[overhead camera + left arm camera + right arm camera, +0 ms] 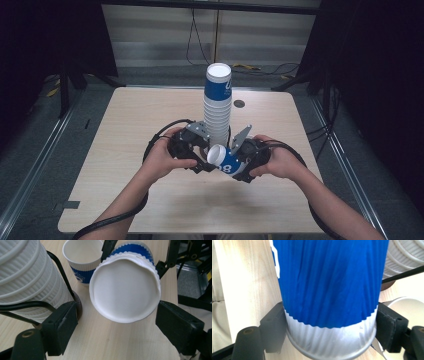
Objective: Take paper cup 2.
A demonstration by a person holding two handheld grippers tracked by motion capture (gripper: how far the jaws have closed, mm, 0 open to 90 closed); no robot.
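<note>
Pale worktop (125,150): right hand-held gripper (239,161) clamps blue cup (226,160) sideways, rim toward open left hand-held gripper (202,159), presumably for handover.

Lab recording bay, black curtains (40,40), floor cables (250,67), rails (30,165)

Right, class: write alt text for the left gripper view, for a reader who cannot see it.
A blue and white paper cup lies on its side, its white base facing the camera between the left gripper's open black fingers, which do not touch it. A tall stack of ribbed white cups rises at left, and an upright cup stands behind on the wooden table.
</note>
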